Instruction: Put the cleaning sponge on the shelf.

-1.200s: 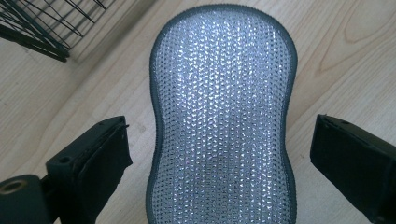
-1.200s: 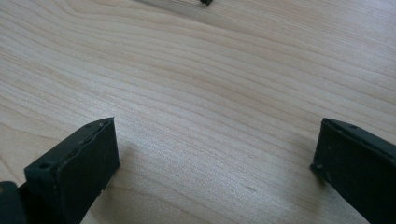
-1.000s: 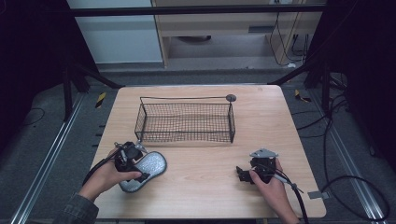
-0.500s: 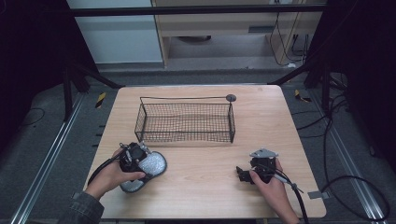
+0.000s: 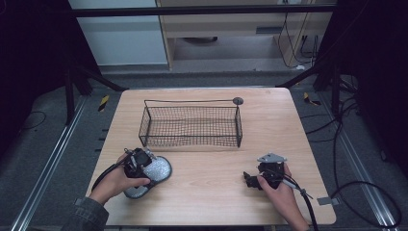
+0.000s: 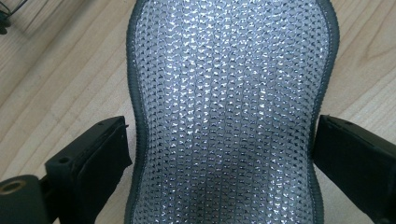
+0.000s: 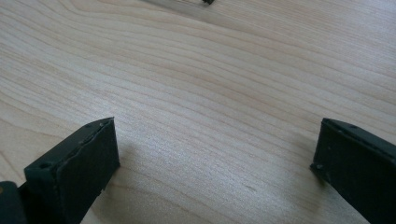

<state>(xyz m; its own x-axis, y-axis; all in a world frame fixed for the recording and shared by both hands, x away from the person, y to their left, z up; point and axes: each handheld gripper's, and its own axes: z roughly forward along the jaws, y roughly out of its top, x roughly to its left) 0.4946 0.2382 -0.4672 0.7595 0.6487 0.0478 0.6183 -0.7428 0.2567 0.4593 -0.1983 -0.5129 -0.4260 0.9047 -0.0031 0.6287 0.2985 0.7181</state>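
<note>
Left gripper (image 5: 140, 163) sits over the near end of a silvery mesh insole (image 5: 155, 171) in the high view, at the front left of the worktop (image 5: 211, 192), with the wire basket (image 5: 191, 125) well apart behind it; the right gripper (image 5: 255, 179) rests low at the front right, probably parked while the other hand works. Compared with a second ago, the left hand has shifted a little over the insole, which lies turned slightly differently, while the right hand looks unchanged. From the left gripper view, the insole (image 6: 229, 112) lies flat on the wood between the two jaws, which straddle its narrow waist; they have just been opening, and small gaps show at both edges, so nothing is pinched yet, a stance that suits lining up a grasp. From the right gripper view, the jaws stand spread over bare worktop (image 7: 210, 93), holding nothing.
</note>
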